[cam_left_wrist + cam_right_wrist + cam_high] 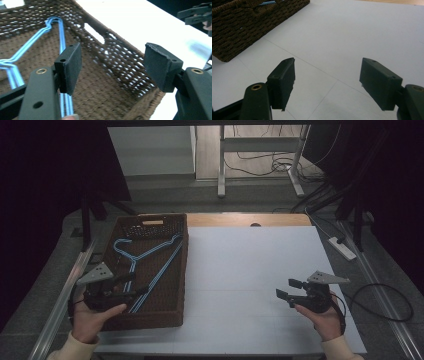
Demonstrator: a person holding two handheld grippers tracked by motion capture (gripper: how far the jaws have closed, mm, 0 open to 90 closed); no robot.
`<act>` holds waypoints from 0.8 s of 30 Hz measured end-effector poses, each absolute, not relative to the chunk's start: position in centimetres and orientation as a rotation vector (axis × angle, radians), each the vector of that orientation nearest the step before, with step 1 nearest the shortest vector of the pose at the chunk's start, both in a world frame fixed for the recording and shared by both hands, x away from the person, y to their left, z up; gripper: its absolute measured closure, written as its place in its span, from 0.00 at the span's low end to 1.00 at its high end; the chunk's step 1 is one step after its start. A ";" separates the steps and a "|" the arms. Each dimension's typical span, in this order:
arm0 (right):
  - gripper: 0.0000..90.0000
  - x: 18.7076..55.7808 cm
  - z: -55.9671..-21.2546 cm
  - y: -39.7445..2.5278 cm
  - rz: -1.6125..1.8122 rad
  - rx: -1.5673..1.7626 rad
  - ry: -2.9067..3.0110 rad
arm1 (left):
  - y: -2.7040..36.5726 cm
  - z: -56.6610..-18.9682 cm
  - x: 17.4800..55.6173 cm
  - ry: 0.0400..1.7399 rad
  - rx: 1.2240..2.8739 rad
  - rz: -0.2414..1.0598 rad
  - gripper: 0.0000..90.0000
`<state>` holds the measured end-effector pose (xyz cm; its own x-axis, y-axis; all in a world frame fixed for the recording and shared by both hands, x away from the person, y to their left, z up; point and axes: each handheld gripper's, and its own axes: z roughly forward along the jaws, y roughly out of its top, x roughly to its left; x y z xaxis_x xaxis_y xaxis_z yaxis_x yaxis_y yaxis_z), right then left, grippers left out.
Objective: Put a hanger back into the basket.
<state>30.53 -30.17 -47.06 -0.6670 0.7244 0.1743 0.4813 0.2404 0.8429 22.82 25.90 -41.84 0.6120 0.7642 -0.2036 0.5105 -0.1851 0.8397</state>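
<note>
- Person is holding the left gripper [131,287] inside the near end of the brown wicker basket [177,270], fingers [71,66] standing wide apart w/ nothing between them.
- Blue hangers [145,257] are lying flat on the basket floor, stacked together; in the left gripper view the blue wires [61,40] are running just beside and under the left-hand finger, not in the gap.
- Long axis: the straight wires are running from right by those fingers away toward the far end of the basket, hooks at the far end, approx. diagonal across the basket.
- So the hangers are sitting below and slightly to one side of the open fingers; I'd judge the coming grab turns on shifting sideways & down so a wire ends up between the pads.
- Right gripper [289,289] is hovering over the bare white table [250,265], fingers [283,80] also spread apart, holding nothing.
- Basket is lying well off to the far left of the right fingers, so the left gripper is much the nearer to the hangers; it looks like the one to pick.
</note>
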 end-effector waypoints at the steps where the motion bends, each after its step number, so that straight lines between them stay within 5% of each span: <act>1: 0.32 30.5 -47.1 -30.2 1.397 1.130 2.261 | 25.6 -42.1 22.7 1.019 1.846 0.321 0.36; 24: 0.31 29.9 -47.5 -31.0 1.347 1.063 2.263 | 23.3 -45.3 23.2 1.005 1.853 0.308 0.37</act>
